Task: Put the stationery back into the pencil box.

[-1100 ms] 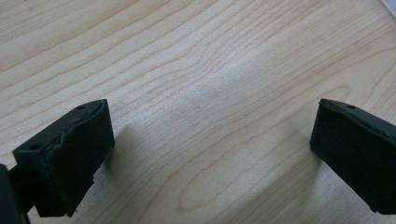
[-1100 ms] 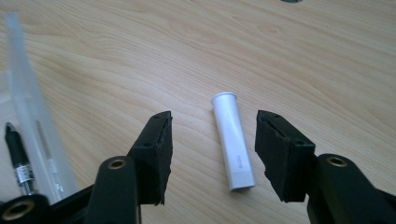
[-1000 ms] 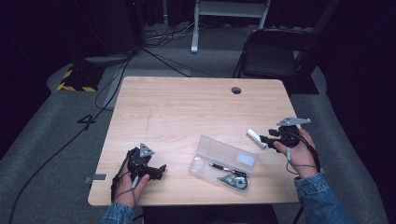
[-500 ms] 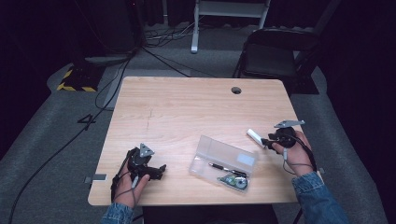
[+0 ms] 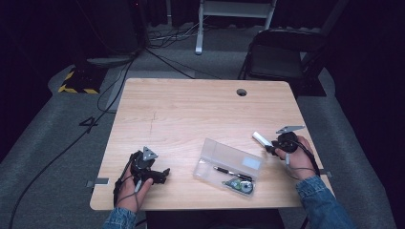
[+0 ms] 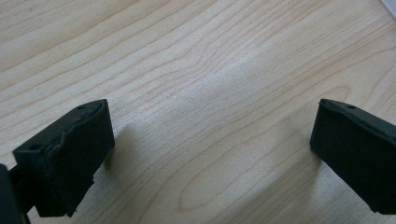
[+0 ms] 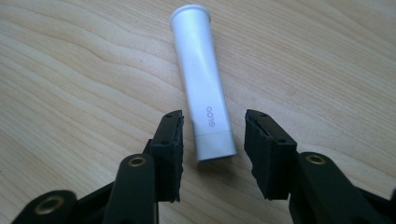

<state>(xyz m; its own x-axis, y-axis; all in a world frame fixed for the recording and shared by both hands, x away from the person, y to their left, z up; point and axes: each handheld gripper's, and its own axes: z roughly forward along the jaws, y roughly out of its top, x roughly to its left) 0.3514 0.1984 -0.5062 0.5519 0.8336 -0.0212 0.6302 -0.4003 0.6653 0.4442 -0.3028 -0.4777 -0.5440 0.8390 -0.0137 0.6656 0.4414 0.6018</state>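
A white glue stick (image 7: 203, 84) marked GLOO lies flat on the wooden table (image 5: 191, 114), near its right edge (image 5: 261, 139). My right gripper (image 7: 214, 140) is open, one jaw on each side of the stick's near end, with a gap on both sides. In the high view the right gripper (image 5: 271, 147) sits just behind the stick, held by a hand. My left gripper (image 5: 164, 173) rests at the table's front left. Its jaws stand wide open over bare wood (image 6: 210, 154), with nothing between them.
A clear plastic case (image 5: 224, 155) lies open at the front middle, between the two grippers, holding a pen (image 5: 230, 171) and a round tape dispenser (image 5: 242, 186). A cable hole (image 5: 241, 92) is at the table's back. A black chair (image 5: 282, 57) stands beyond the table.
The right hand and gripper have sunk slightly and drawn a little left. The glue stick has stayed where it was. The left gripper has not moved.
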